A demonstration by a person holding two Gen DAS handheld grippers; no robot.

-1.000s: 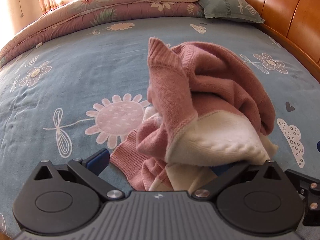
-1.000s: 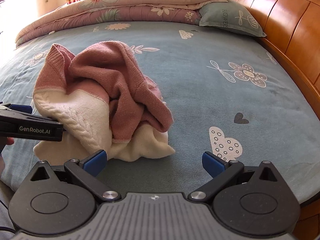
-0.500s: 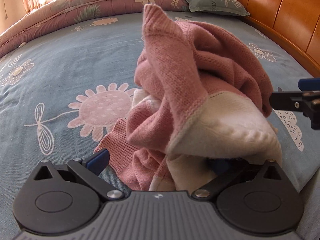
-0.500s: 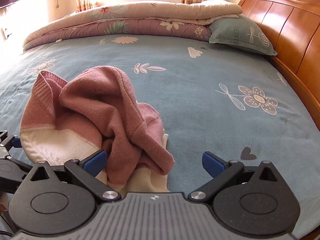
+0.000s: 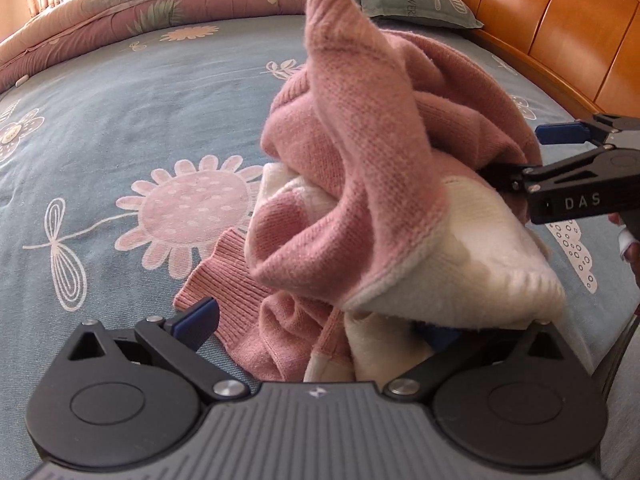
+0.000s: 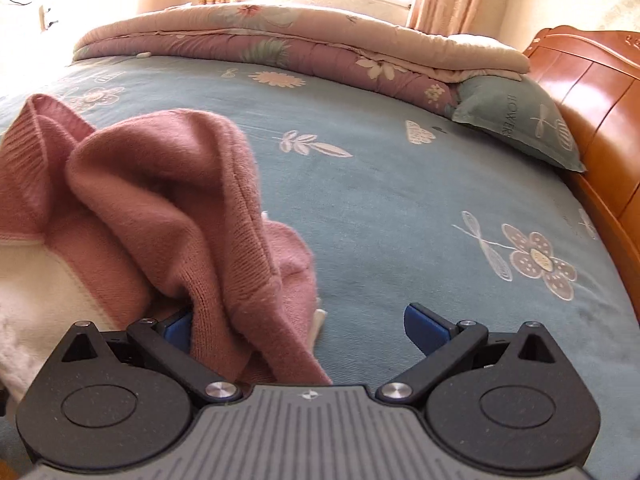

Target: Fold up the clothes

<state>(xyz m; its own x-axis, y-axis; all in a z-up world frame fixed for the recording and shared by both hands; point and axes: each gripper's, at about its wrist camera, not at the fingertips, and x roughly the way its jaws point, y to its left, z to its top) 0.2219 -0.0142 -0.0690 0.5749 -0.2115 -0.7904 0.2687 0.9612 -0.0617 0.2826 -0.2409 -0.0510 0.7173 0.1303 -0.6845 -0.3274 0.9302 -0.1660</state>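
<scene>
Sweater (image 5: 360, 168) over left jaws' right pad

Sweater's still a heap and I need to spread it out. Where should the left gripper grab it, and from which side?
Take the ribbed pink cuff lying flat on the bedsheet beside the left gripper. Come in low from the near edge: it is a thin free end of the sweater, probably easier to pinch than the bunched middle.

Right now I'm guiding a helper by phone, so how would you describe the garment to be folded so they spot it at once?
On the wide blue flowered bedsheet, near the front edge, far from the folded quilt and grey-green pillow, lies one crumpled heap. That is the sweater: fuzzy pink knit with cream panels, the only loose clothing there.
</scene>
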